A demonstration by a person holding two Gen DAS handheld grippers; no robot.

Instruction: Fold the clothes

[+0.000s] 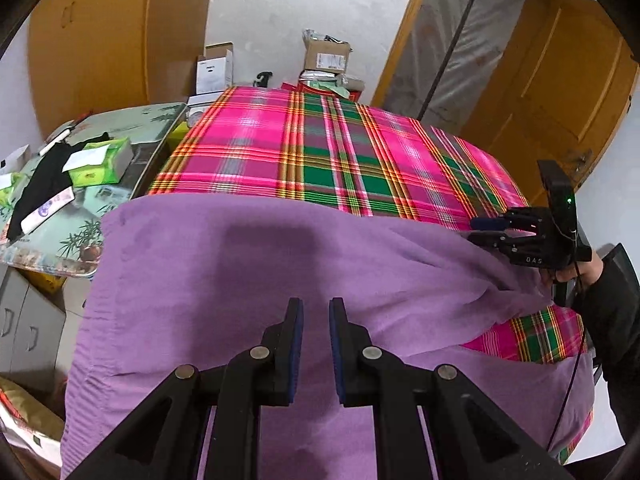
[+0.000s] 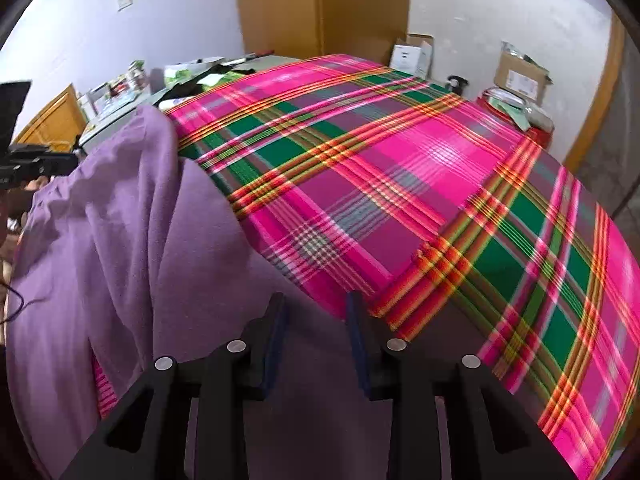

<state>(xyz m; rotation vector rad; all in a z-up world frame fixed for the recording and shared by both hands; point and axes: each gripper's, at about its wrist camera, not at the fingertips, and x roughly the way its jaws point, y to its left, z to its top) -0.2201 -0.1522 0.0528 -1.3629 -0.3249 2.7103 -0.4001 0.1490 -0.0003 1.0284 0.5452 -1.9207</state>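
A purple garment (image 1: 240, 260) lies spread over the near end of a bed covered with a pink and green plaid sheet (image 1: 320, 148). My left gripper (image 1: 316, 304) hangs over the middle of the garment, its jaws a narrow gap apart with only the flat cloth showing below. My right gripper (image 1: 474, 229) sits at the garment's right edge, where the cloth is rumpled. In the right wrist view the right gripper (image 2: 316, 300) stands open over the shadowed border of garment (image 2: 120, 220) and sheet (image 2: 400, 180), nothing pinched. The left gripper (image 2: 72, 159) shows at the far left.
A side table (image 1: 132, 120) left of the bed holds a green tissue box (image 1: 100, 164) and a black cloth (image 1: 40, 188). Cardboard boxes (image 1: 326, 58) stand beyond the bed's far end. A wooden door (image 1: 560, 92) is at the right. A dark sleeve (image 1: 612, 308) holds the right gripper.
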